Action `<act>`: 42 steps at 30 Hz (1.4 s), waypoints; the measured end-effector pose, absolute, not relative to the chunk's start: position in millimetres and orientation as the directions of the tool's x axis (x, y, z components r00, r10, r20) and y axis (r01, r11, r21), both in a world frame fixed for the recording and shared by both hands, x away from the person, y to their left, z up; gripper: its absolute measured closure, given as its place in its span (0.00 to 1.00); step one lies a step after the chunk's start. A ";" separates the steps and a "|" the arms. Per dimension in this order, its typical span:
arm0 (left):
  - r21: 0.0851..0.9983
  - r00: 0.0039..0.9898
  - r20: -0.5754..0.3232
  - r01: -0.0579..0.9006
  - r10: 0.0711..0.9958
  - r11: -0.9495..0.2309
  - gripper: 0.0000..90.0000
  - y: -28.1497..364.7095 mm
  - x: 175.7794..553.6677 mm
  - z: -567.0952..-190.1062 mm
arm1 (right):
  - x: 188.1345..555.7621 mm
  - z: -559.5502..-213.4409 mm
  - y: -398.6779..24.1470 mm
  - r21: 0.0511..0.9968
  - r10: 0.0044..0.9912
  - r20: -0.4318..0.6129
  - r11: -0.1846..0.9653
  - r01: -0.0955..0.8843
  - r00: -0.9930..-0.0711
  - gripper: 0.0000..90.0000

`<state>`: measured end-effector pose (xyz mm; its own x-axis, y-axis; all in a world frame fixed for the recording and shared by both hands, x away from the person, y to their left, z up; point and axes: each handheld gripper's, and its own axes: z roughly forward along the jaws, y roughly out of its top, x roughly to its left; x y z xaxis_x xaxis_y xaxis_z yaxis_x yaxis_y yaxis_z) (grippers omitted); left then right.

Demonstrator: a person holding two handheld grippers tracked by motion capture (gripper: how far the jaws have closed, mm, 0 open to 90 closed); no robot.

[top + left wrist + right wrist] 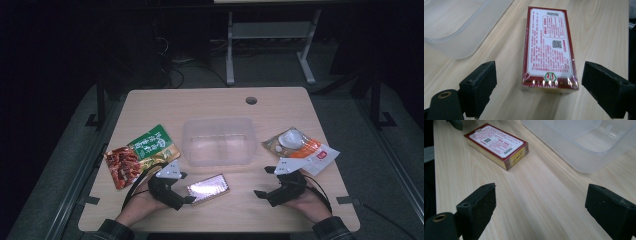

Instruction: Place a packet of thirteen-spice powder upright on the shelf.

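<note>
A flat red box (pixel 208 188) with a white printed label lies on the wooden table (pixel 235 212) near the front. My left gripper (pixel 186 188) is open, one jaw on each side of the box's near end without touching it. The left gripper view has the box (pixel 549 52) running away from the gripper (pixel 540 75) between its jaws. My right gripper (pixel 262 181) is open above bare table, to the right of the box. In the right gripper view the gripper (pixel 540 202) holds nothing, and the box (pixel 497 145) lies far off at upper left.
A clear plastic container (pixel 217 140) stands empty at the table's middle, just beyond the box, and shows as well in the gripper views (pixel 456 25) (pixel 584 142). A green packet (pixel 152 145) and a red packet (pixel 122 165) lie at the left. Orange and white packets (pixel 300 147) lie at the right.
</note>
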<state>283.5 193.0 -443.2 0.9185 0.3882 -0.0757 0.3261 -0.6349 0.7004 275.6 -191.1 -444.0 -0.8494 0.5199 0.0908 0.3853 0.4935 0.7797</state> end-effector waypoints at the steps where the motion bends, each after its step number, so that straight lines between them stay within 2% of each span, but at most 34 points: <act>1: 0.697 0.919 -0.077 0.327 0.387 -0.638 0.14 190.2 283.7 -444.0 | 275.7 -443.9 -191.2 0.780 0.520 0.092 0.493 0.386 -0.849 0.10; 22: 0.638 0.932 -0.055 0.309 0.359 -0.705 0.16 169.2 281.2 -460.1 | 276.3 -445.2 -190.2 0.776 0.517 0.079 0.505 0.378 -0.852 0.10; 23: 0.636 0.933 -0.058 0.309 0.355 -0.707 0.20 168.7 280.8 -460.7 | 276.2 -445.4 -190.2 0.776 0.517 0.078 0.505 0.377 -0.852 0.10; 28: 0.624 0.939 -0.042 0.292 0.341 -0.725 0.24 167.3 280.2 -462.3 | 276.0 -445.0 -190.6 0.775 0.521 0.081 0.503 0.382 -0.850 0.10; 34: 0.625 0.941 -0.011 0.271 0.339 -0.732 0.34 167.8 279.5 -461.6 | 276.0 -444.8 -190.9 0.777 0.520 0.083 0.500 0.381 -0.850 0.10; 42: 0.630 0.939 -0.013 0.274 0.343 -0.726 0.35 167.9 281.0 -461.8 | 274.7 -444.7 -190.0 0.779 0.509 0.084 0.503 0.375 -0.857 0.10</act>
<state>281.0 167.9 -461.8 0.9393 0.3428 -0.0131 0.2739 -0.7263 0.6305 274.7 -190.0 -444.7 -0.8566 0.5091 0.0841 0.3753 0.5029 0.7786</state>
